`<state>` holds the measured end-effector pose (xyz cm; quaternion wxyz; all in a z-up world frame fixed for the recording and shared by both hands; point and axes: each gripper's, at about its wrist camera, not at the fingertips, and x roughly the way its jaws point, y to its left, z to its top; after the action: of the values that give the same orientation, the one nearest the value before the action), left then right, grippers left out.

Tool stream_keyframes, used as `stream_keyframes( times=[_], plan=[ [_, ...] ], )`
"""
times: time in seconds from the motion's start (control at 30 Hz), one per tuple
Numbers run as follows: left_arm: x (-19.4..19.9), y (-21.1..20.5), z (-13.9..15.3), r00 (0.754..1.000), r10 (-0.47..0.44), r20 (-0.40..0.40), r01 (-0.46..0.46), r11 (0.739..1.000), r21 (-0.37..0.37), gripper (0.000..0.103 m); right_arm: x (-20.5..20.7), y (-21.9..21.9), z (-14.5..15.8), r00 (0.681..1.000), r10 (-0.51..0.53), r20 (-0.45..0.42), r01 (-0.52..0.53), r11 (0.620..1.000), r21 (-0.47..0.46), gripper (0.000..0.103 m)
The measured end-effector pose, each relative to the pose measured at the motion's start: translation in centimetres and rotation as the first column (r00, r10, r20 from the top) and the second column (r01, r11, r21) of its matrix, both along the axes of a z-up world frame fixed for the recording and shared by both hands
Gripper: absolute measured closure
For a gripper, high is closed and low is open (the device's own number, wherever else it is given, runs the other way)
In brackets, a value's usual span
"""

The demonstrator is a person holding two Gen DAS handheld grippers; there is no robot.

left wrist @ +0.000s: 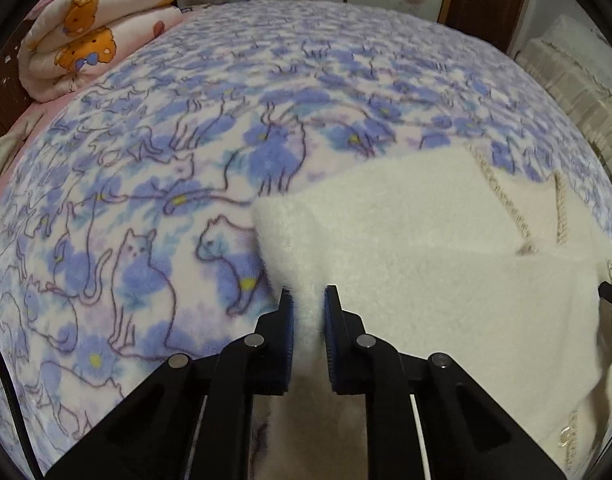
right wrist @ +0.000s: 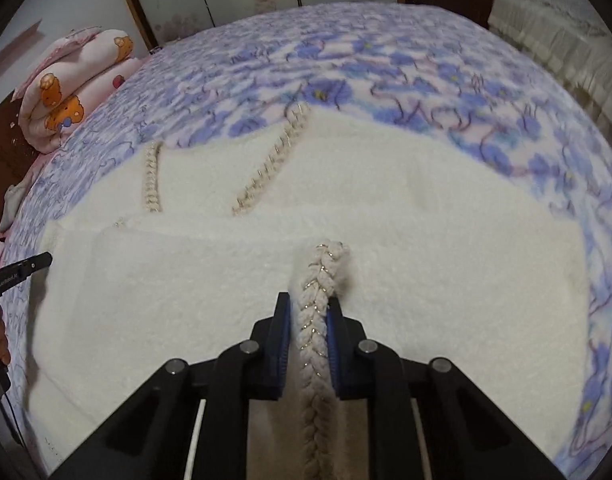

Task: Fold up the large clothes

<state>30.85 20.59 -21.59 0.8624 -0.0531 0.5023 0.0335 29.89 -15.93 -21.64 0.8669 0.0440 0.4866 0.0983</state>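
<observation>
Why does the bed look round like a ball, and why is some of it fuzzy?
Left wrist view: the fisheye lens bulges the cat blanket and darkens the corners; the white garment by the left hand-held gripper is smeared. Right wrist view: same bulge; blanket blurred at right, braided trim sharper.

Black fingers (left wrist: 283, 340) — blue pads (right wrist: 333, 344)
</observation>
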Motion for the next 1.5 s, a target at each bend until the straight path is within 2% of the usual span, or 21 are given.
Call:
stream_keyframes(
  times=[0.13, 0.2, 0.3, 0.37, 0.43, 0.5, 0.53, 0.6, 0.67, 0.73, 0.8, 0.93, 1.07, 1.17, 1.23, 1.3, 1.33, 1.4, 1.43, 1.47, 1.5],
  plan=[
    [-0.5, 1.2, 1.5, 0.994, 0.063, 0.086, -0.058, 0.997, -0.058, 0.093, 0.3, -0.4, 3.2, 0.99, -0.018, 0.141, 0.01, 0.998, 0.063, 0.088],
    [-0.3, 1.6, 1.2, 0.992, 0.086, 0.095, -0.079, 0.994, -0.072, 0.093, 1.2, 0.0, 3.4, 0.985, -0.033, 0.171, 0.023, 0.998, 0.059, 0.088],
    [0.4, 1.8, -0.7, 0.995, 0.089, 0.05, -0.086, 0.995, -0.055, 0.092, 3.3, 0.6, 0.5, 0.996, -0.048, 0.069, 0.048, 0.999, 0.009, 0.086],
    [0.5, 1.9, -1.9, 0.997, 0.073, 0.023, -0.072, 0.997, -0.042, 0.09, 4.4, 0.8, -2.7, 0.995, -0.069, -0.065, 0.067, 0.997, -0.031, 0.081],
    [0.5, 2.4, -2.2, 0.997, 0.079, 0.001, -0.079, 0.995, -0.058, 0.083, 3.9, 0.0, -2.6, 0.993, -0.098, -0.059, 0.1, 0.995, 0.028, 0.08],
    [0.3, 3.2, -1.5, 0.994, 0.104, -0.01, -0.105, 0.991, -0.089, 0.071, 3.2, -0.7, -1.8, 0.989, -0.129, -0.076, 0.134, 0.989, 0.058, 0.078],
    [0.1, 3.5, -1.0, 0.993, 0.116, -0.007, -0.116, 0.988, -0.099, 0.067, 2.6, -1.0, -1.1, 0.988, -0.137, -0.066, 0.141, 0.988, 0.07, 0.078],
    [-0.5, 3.9, 0.4, 0.991, 0.135, 0.008, -0.133, 0.984, -0.122, 0.054, 1.3, -1.0, 0.1, 0.992, -0.123, -0.031, 0.125, 0.989, 0.079, 0.077],
    [-1.2, 3.8, 1.7, 0.99, 0.141, 0.03, -0.136, 0.982, -0.132, 0.051, -0.1, -0.5, 1.2, 0.995, -0.096, -0.006, 0.096, 0.994, 0.06, 0.077],
    [-2.0, 2.8, 3.0, 0.991, 0.129, 0.045, -0.122, 0.983, -0.139, 0.049, -1.2, 0.4, 1.8, 0.998, -0.066, -0.007, 0.066, 0.997, 0.047, 0.077],
    [-2.8, 1.1, 3.7, 0.993, 0.104, 0.047, -0.096, 0.983, -0.154, 0.036, -2.1, 1.7, 2.0, 0.999, -0.031, -0.015, 0.032, 0.998, 0.046, 0.077],
    [-4.7, -3.0, 4.1, 0.994, 0.045, 0.103, -0.024, 0.979, -0.202, 0.034, -3.7, 5.8, 2.1, 0.999, 0.046, -0.021, -0.045, 0.997, 0.056, 0.077],
    [-6.1, -6.9, 2.3, 0.993, 0.026, 0.114, 0.001, 0.974, -0.225, 0.034, -4.8, 9.6, 2.0, 0.993, 0.122, 0.008, -0.122, 0.988, 0.098, 0.077],
    [-6.3, -8.2, -0.6, 0.998, 0.031, 0.062, -0.015, 0.97, -0.244, 0.034, -4.4, 11.4, 0.2, 0.989, 0.144, -0.019, -0.141, 0.984, 0.11, 0.077],
    [-6.2, -8.8, -2.5, 0.999, 0.018, 0.036, -0.01, 0.979, -0.204, 0.034, -4.1, 11.8, -1.2, 0.988, 0.15, -0.046, -0.145, 0.985, 0.093, 0.077],
    [-6.2, -9.2, -2.9, 0.998, -0.027, 0.057, 0.034, 0.991, -0.126, 0.034, -4.1, 11.3, -1.8, 0.984, 0.174, -0.031, -0.17, 0.982, 0.086, 0.083],
    [-6.3, -9.1, -2.9, 0.997, -0.041, 0.062, 0.046, 0.994, -0.094, 0.034, -4.2, 10.8, -1.6, 0.985, 0.174, -0.014, -0.173, 0.983, 0.055, 0.085],
    [-6.3, -8.4, -2.8, 0.997, -0.042, 0.063, 0.044, 0.998, -0.043, 0.034, -4.4, 9.1, -1.1, 0.993, 0.11, 0.04, -0.106, 0.99, -0.095, 0.087],
    [-6.4, -7.6, -2.9, 0.998, -0.037, 0.06, 0.04, 0.998, -0.043, 0.034, -4.3, 7.7, -1.3, 0.997, 0.047, 0.059, -0.035, 0.979, -0.199, 0.084],
    [-6.5, -6.8, -3.0, 0.998, -0.03, 0.056, 0.033, 0.998, -0.055, 0.034, -3.9, 5.9, -1.8, 0.998, -0.01, 0.057, 0.024, 0.964, -0.263, 0.084],
    [-6.4, -6.0, -3.1, 0.998, -0.027, 0.054, 0.031, 0.997, -0.072, 0.034, -3.7, 4.0, -2.2, 0.999, -0.027, 0.045, 0.037, 0.971, -0.237, 0.088]
  ],
)
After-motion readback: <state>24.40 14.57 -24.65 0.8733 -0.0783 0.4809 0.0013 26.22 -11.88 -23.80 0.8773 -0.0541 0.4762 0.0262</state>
